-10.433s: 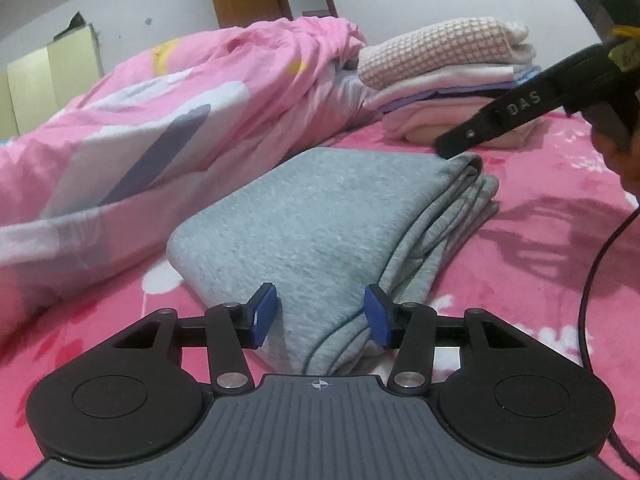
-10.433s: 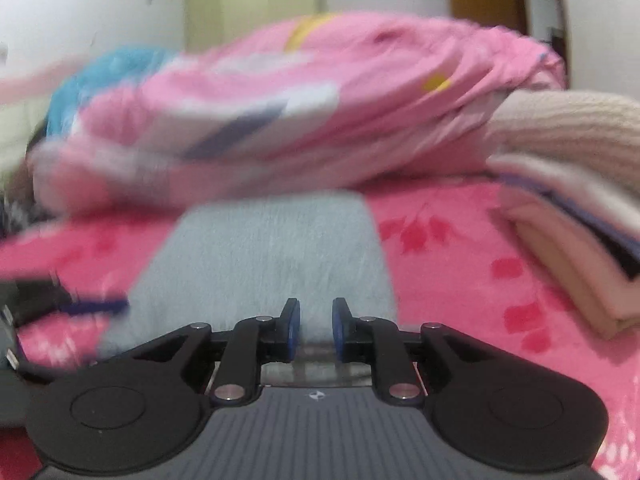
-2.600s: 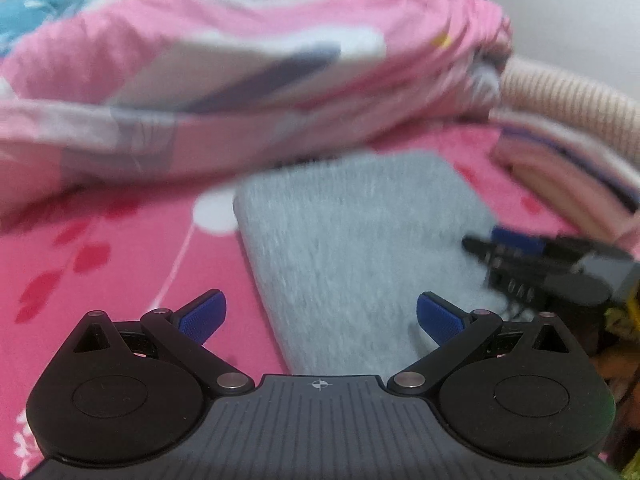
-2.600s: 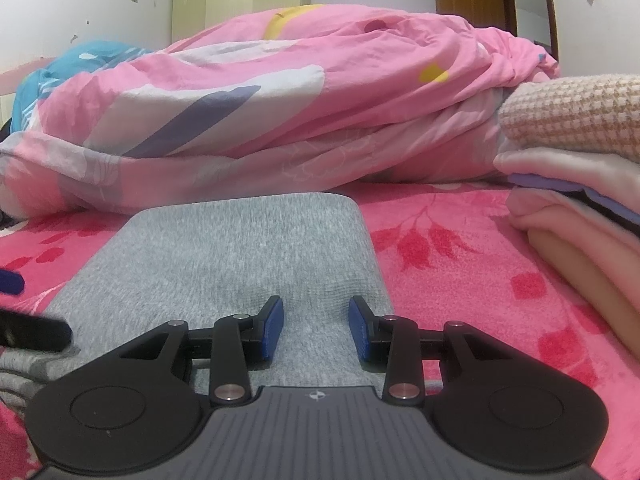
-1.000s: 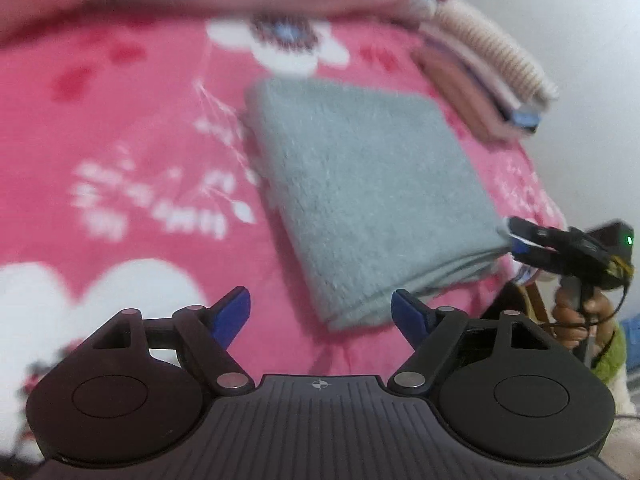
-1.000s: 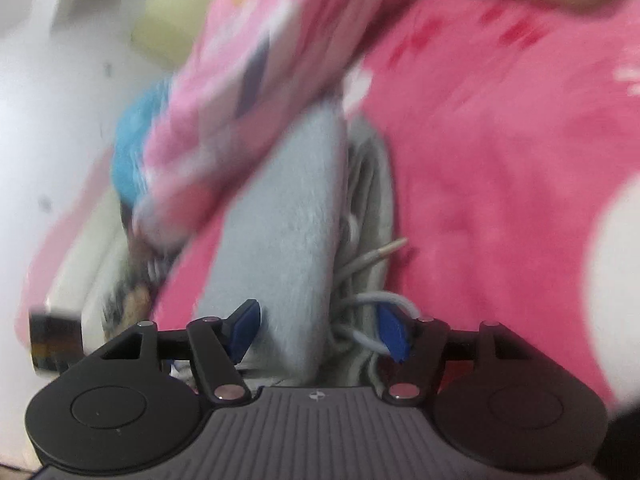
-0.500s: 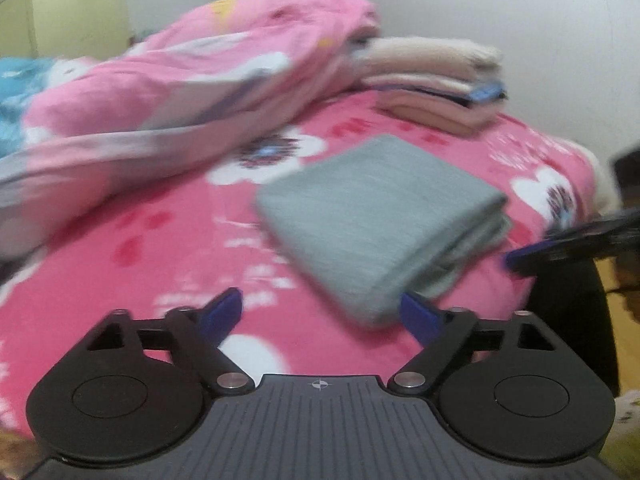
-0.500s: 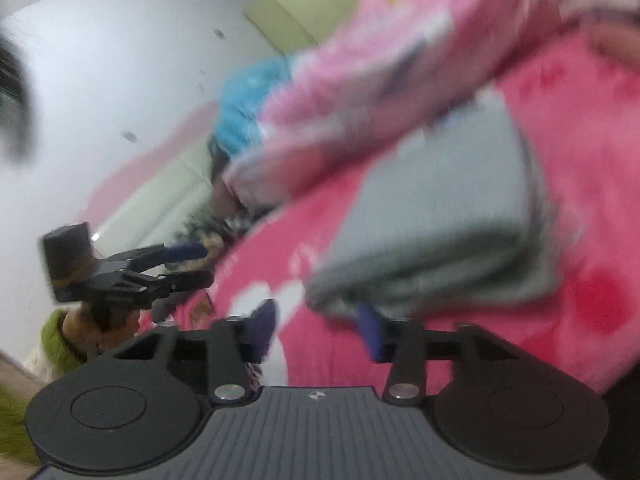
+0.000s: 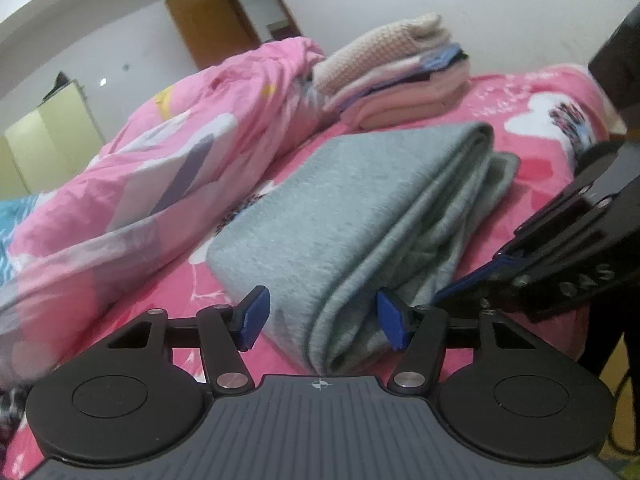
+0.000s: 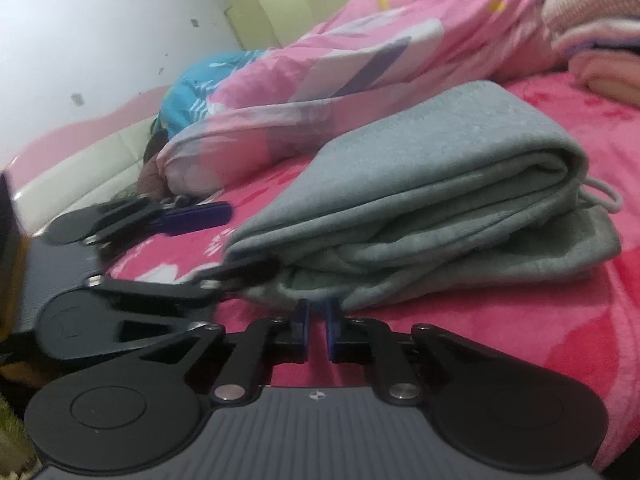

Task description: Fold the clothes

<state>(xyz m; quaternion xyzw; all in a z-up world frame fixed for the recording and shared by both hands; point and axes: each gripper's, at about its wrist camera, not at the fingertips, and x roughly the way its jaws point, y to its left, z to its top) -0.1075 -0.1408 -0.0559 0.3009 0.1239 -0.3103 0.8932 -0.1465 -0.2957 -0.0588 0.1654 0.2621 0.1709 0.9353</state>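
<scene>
One folded grey fleece garment [image 9: 360, 216] is bracketed at its near corner by the left gripper [image 9: 322, 322], whose jaws have just been closing without pressing it. The right gripper [image 10: 317, 330], just narrowed to nearly clenched, is seen empty at the garment's 6 o'clock edge. One stack of folded pastel clothes [image 9: 400, 72] is seen at 1 o'clock.

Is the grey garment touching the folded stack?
Apart. The right wrist view shows a strip of pink sheet between the garment and the stack.

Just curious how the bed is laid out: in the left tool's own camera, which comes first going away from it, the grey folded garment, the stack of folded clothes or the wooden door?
1. Grey folded garment, its near corner between the left tool's fingers.
2. Stack of folded clothes, behind it on the bed.
3. Wooden door, at the far wall.
</scene>
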